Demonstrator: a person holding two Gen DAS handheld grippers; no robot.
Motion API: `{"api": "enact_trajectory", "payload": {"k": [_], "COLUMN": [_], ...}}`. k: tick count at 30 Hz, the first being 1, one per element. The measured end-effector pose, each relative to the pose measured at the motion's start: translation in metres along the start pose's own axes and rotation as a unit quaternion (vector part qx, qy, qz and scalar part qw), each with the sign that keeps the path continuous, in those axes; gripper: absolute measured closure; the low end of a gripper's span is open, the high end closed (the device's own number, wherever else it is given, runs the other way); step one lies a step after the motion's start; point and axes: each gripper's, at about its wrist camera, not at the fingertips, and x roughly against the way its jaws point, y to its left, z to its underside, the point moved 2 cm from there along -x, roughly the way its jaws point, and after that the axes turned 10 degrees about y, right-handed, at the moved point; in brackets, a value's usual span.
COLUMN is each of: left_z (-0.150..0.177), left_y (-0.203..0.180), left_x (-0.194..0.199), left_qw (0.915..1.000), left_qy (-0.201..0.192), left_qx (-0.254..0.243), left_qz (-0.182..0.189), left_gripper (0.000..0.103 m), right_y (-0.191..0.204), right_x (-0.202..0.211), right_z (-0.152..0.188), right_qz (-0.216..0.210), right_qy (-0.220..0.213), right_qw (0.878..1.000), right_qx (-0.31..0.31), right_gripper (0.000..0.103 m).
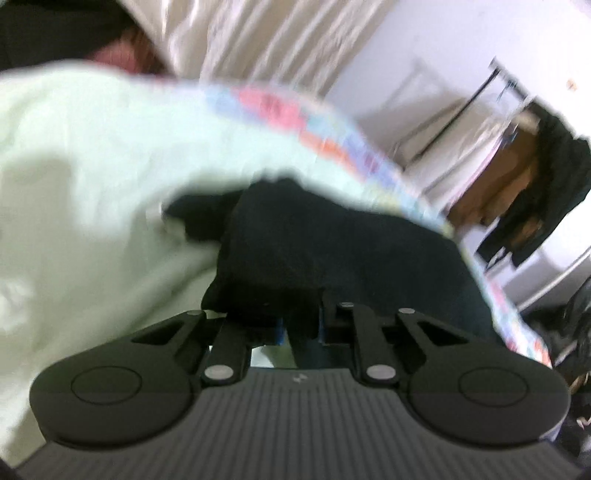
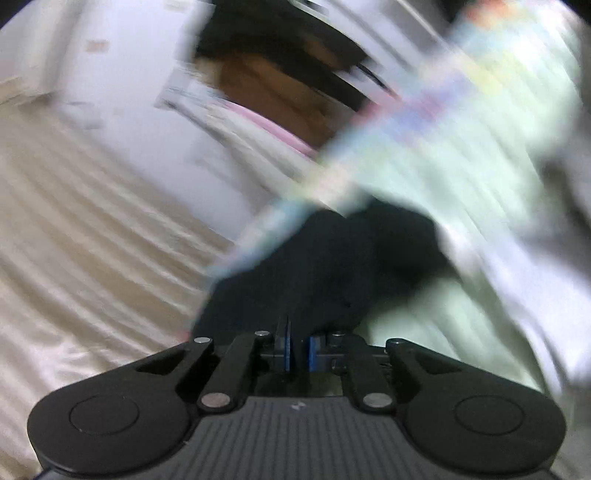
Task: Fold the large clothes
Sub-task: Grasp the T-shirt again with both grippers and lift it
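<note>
A black garment (image 1: 332, 251) is bunched in front of my left gripper (image 1: 300, 325), whose jaws are shut on its near edge. In the right wrist view the same black garment (image 2: 332, 266) runs into my right gripper (image 2: 300, 345), also shut on the cloth. The garment rests against a pale green bedsheet (image 1: 92, 184) with a colourful patterned border (image 1: 332, 133). That pale green sheet (image 2: 461, 177) fills the right side of the right wrist view. Both views are blurred by motion, so the garment's shape is unclear.
Cream curtains (image 1: 258, 33) hang behind the bed. A clothes rack with a dark hanging garment (image 1: 546, 192) stands at the right by a white wall. The cream curtain (image 2: 74, 240) fills the left of the right wrist view. Dark clutter (image 1: 569, 332) lies at the far right.
</note>
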Motion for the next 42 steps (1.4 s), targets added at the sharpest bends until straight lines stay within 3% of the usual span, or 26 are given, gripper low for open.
{"api": "enact_trajectory", "payload": {"k": [1,3,4,8,12,15,17,18,19,20,21,22,24,25,30,34,35,39,40,42], "left_z": [-0.004,-0.008,-0.010,-0.014,-0.012,-0.011,-0.005,-0.004,-0.002,0.000,0.001,-0.004,-0.012,-0.017,-0.038,-0.055,-0.059,-0.033,-0.026,0.001], "left_y": [-0.001,-0.007,-0.010,0.001,0.015,0.023,0.022,0.021,0.018,0.015,0.014,0.009,0.001,-0.003,-0.023,-0.040,-0.044,-0.024,-0.019,0.016], "left_x": [0.009,0.021,0.027,0.018,0.003,-0.006,-0.010,-0.013,-0.016,-0.018,-0.018,-0.009,0.009,0.018,0.064,0.101,0.111,0.156,0.167,0.162], "left_qw": [0.9999,0.9974,0.9947,0.9991,0.9992,0.9986,0.9982,0.9979,0.9980,0.9980,0.9981,0.9988,0.9996,0.9998,0.9982,0.9940,0.9926,0.9933,0.9936,0.9979], "left_qy": [-0.016,-0.040,-0.051,-0.007,0.026,0.045,0.055,0.061,0.060,0.060,0.058,0.047,0.024,0.012,-0.046,-0.092,-0.103,-0.100,-0.099,-0.057], "left_qx": [0.003,-0.025,-0.038,-0.008,0.013,0.026,0.023,0.023,0.017,0.010,0.006,0.001,-0.009,-0.014,-0.039,-0.059,-0.064,-0.057,-0.054,-0.018], "left_qz": [0.000,-0.054,-0.081,-0.040,-0.029,-0.009,-0.006,-0.005,-0.009,-0.014,-0.018,-0.016,-0.013,-0.011,-0.002,0.004,0.006,-0.005,-0.008,-0.027], "left_gripper": [0.093,0.093,0.093,0.093,0.092,0.082,0.067,0.055,0.051,0.052,0.061,0.085,0.098,0.099,0.100,0.100,0.100,0.100,0.100,0.100], "right_y": [0.014,0.031,0.029,-0.005,-0.025,-0.020,-0.021,-0.021,-0.022,-0.022,-0.023,-0.025,-0.035,-0.038,-0.004,0.046,0.068,0.070,0.061,0.026], "right_x": [0.011,0.025,0.024,-0.007,-0.017,-0.018,-0.019,-0.019,-0.021,-0.029,-0.036,-0.043,-0.059,-0.063,-0.058,-0.022,0.005,0.051,0.055,0.058], "right_z": [-0.006,-0.015,-0.015,0.007,0.028,0.027,0.025,0.024,0.023,0.021,0.018,0.017,0.021,0.022,-0.013,-0.050,-0.060,-0.039,-0.026,0.021], "right_qz": [-0.002,0.003,0.011,0.058,0.042,0.053,0.054,0.054,0.056,0.062,0.068,0.074,0.068,0.059,0.027,-0.029,-0.058,-0.078,-0.077,-0.048], "right_qy": [0.000,0.018,0.032,0.079,0.102,0.097,0.098,0.098,0.099,0.101,0.103,0.105,0.110,0.117,0.108,0.083,0.076,0.126,0.150,0.209], "right_qw": [1.000,0.999,0.999,0.995,0.991,0.991,0.990,0.990,0.989,0.988,0.987,0.986,0.985,0.985,0.992,0.996,0.995,0.989,0.986,0.975], "right_qx": [0.025,0.051,0.031,-0.019,-0.082,-0.074,-0.082,-0.086,-0.091,-0.097,-0.102,-0.108,-0.116,-0.113,-0.060,-0.007,0.022,0.011,-0.009,-0.060], "right_gripper": [0.094,0.093,0.093,0.093,0.091,0.088,0.078,0.073,0.062,0.052,0.048,0.046,0.062,0.093,0.093,0.093,0.094,0.094,0.093,0.093]}}
